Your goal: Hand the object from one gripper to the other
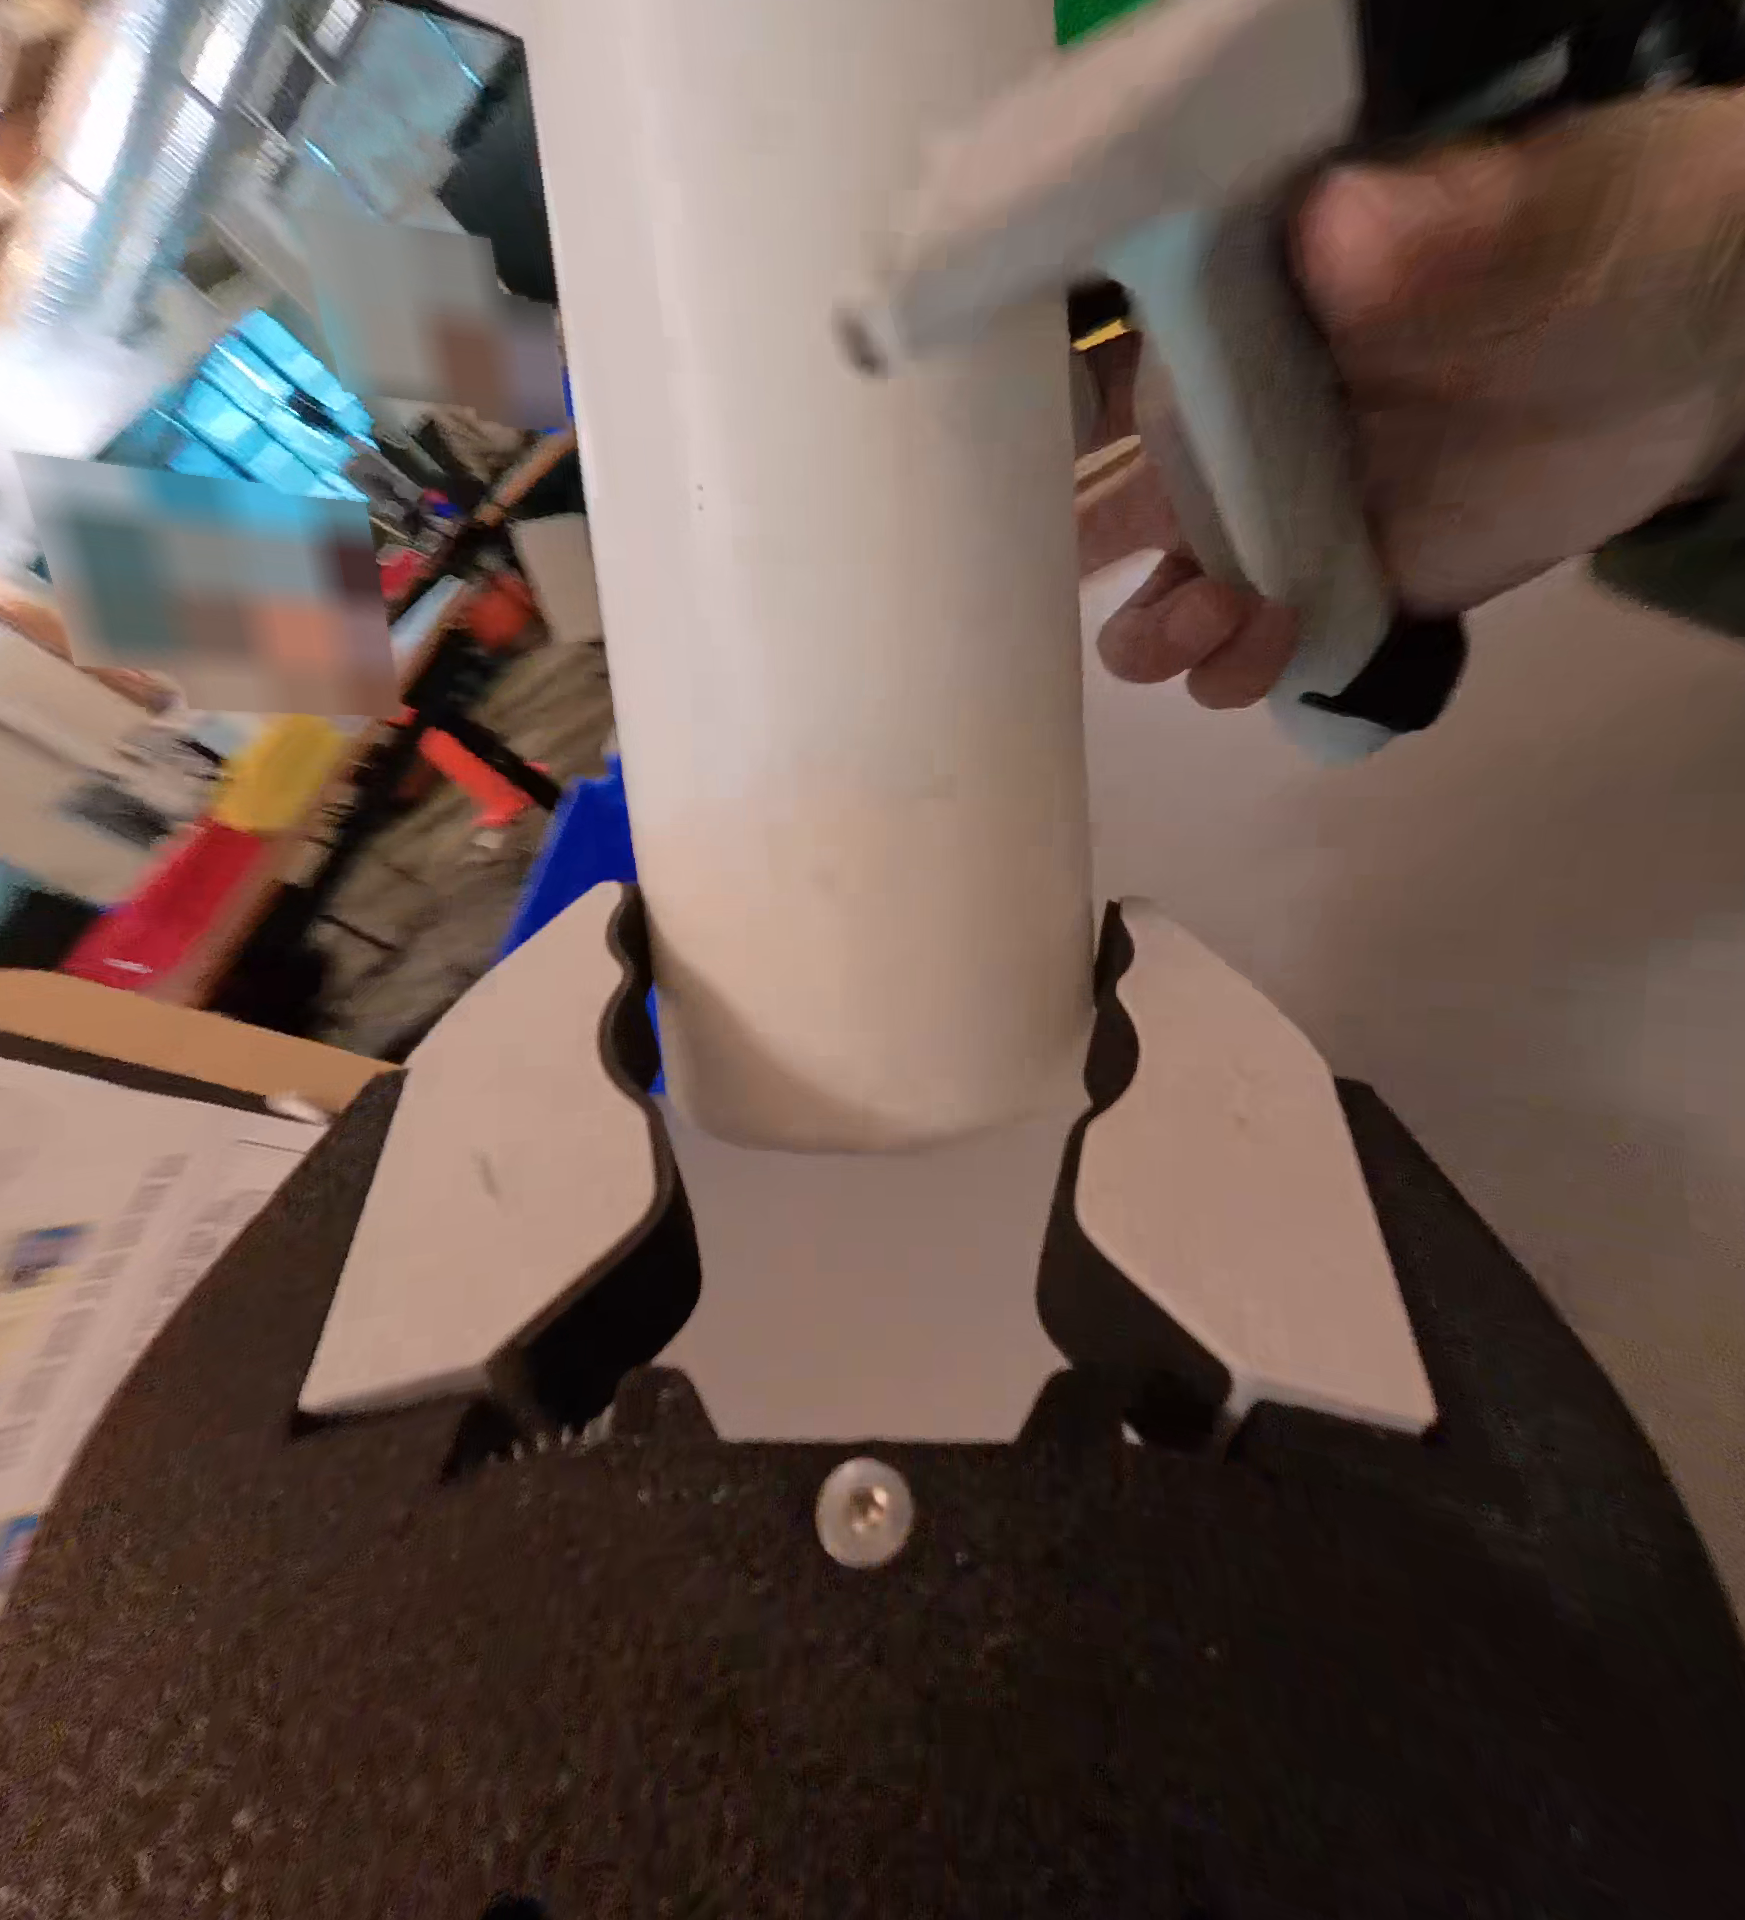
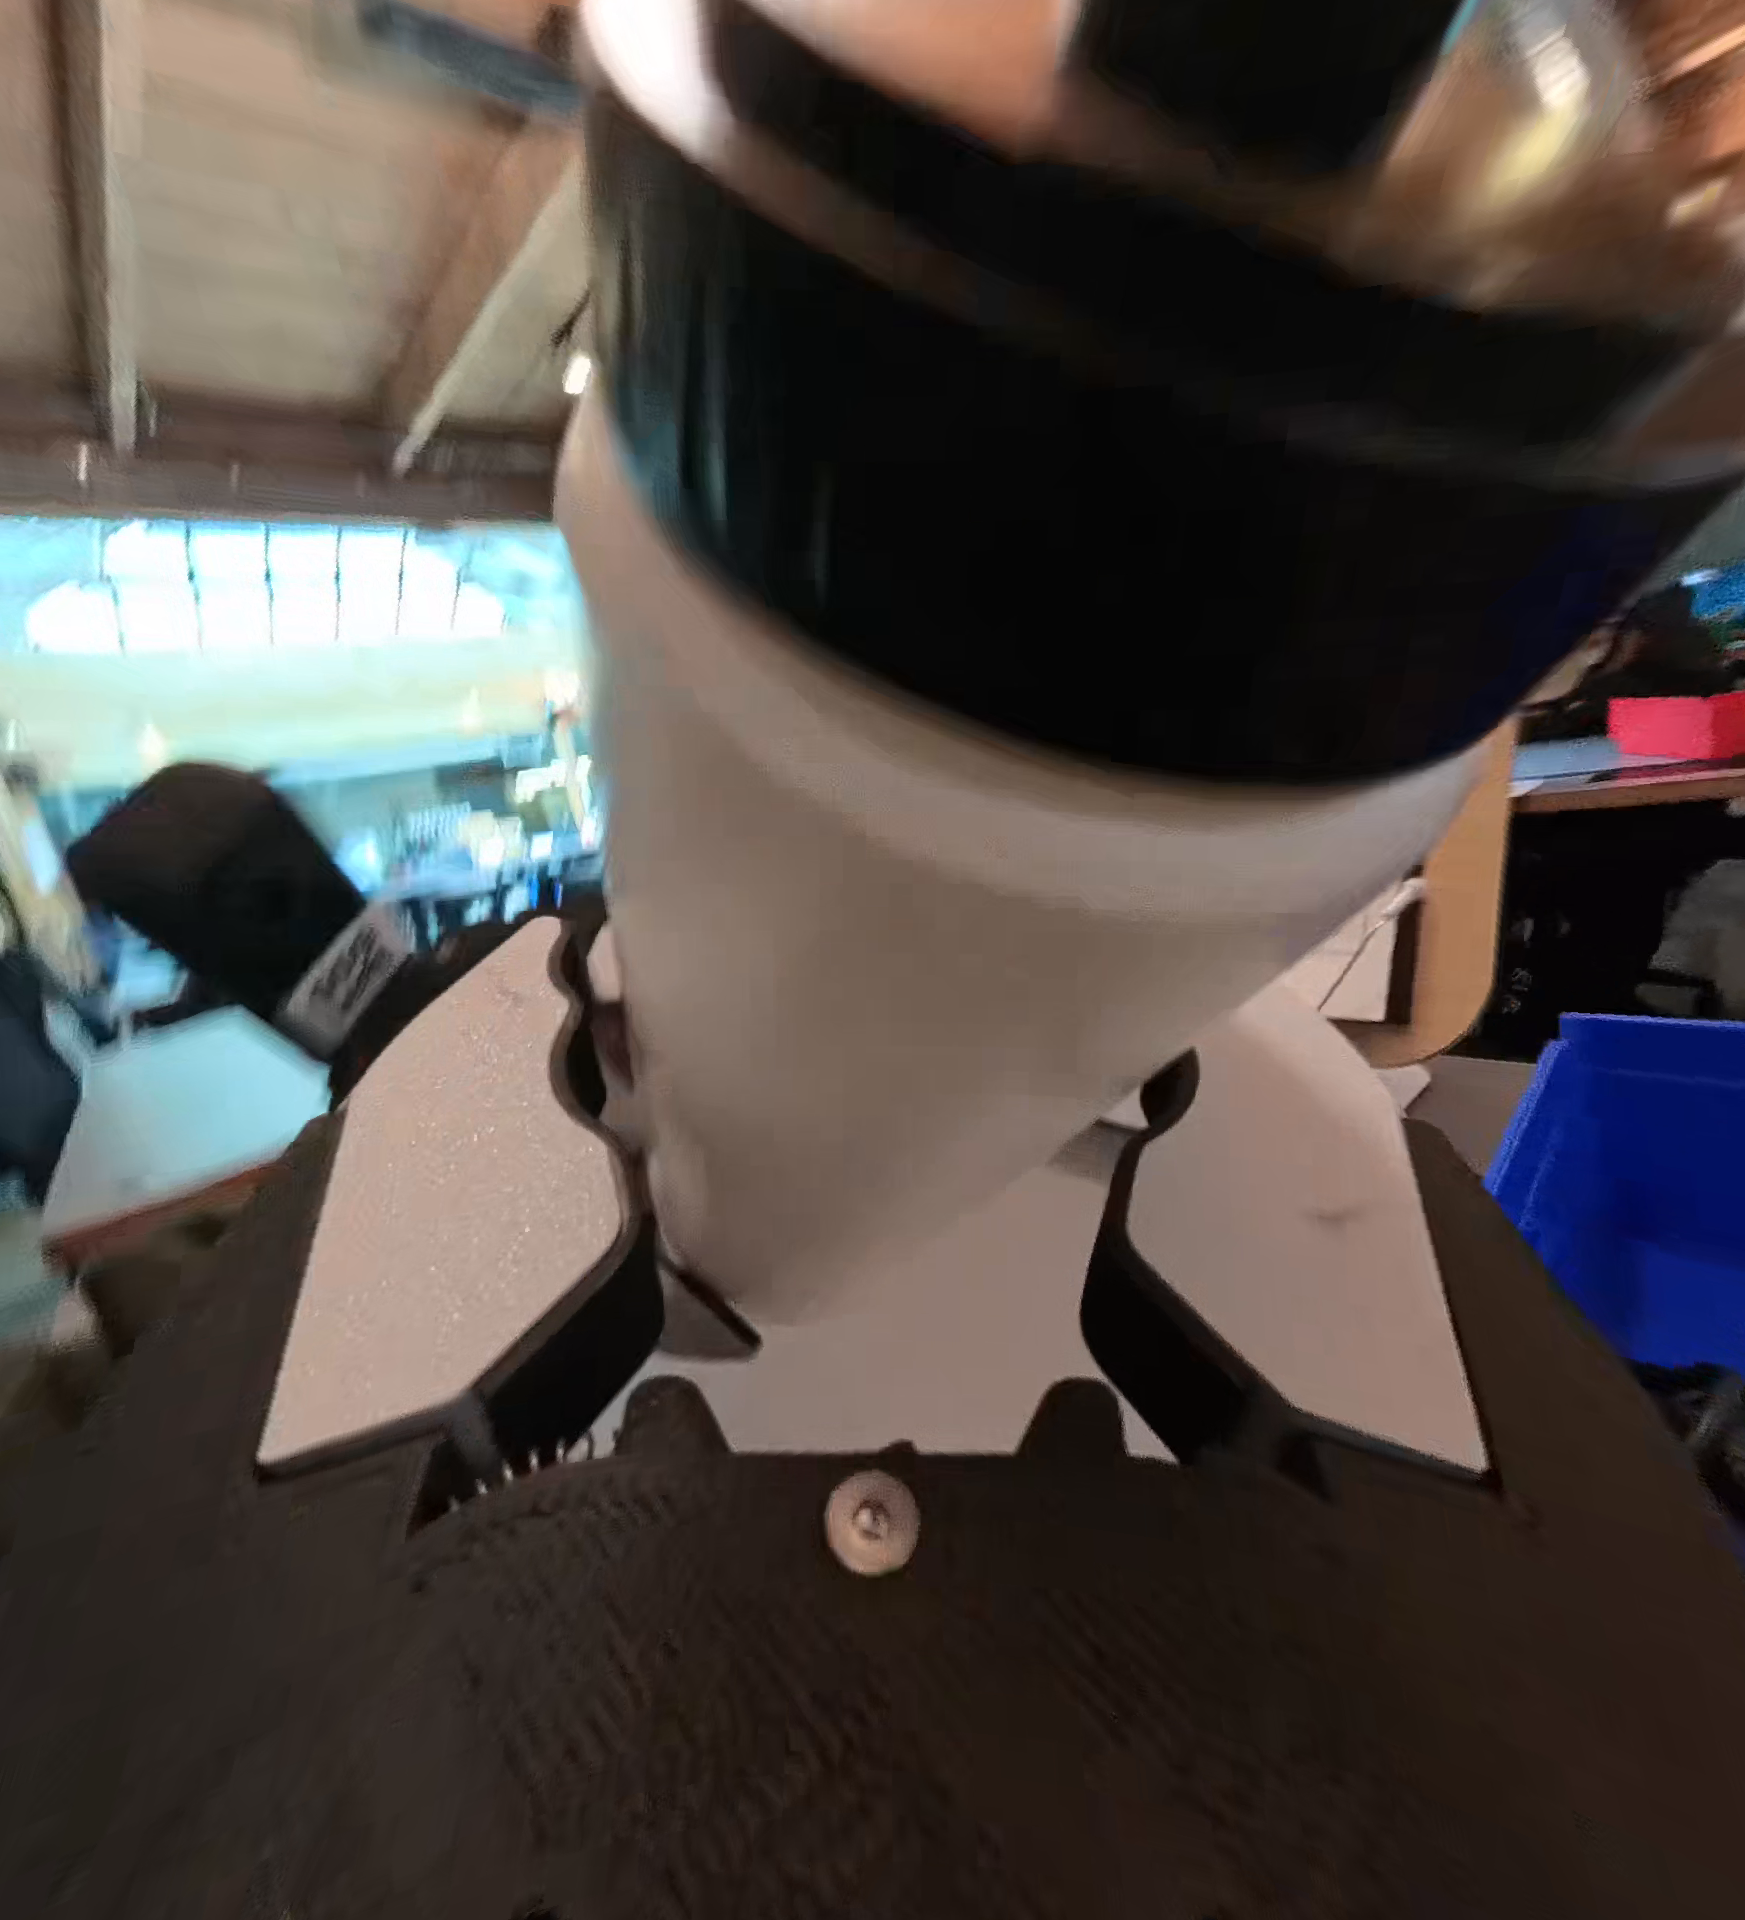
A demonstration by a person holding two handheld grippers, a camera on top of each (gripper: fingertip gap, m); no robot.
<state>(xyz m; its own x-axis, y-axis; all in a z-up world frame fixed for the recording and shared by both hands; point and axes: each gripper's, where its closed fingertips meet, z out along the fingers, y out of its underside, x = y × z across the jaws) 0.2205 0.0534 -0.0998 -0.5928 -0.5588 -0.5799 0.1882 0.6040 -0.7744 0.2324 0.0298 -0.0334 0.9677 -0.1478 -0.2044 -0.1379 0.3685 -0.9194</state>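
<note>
Between both hand-held grippers, left (image 1: 873, 997) and right (image 2: 878, 1049), each clamped on it, sits the white tumbler (image 1: 826, 623).

The white tumbler (image 1: 826, 540) runs off the top edge; its black lid (image 2: 1107, 499) is motion-blurred.

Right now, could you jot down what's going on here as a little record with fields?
object: white tumbler with a black lid
left claw: closed around the tumbler's lower end
right claw: fingers either side of the tumbler, contact too blurred to confirm
holder: a person's hand on the right claw's handle
handover stage: both claws at the tumbler
nearby: blue bin, a workshop behind
</note>
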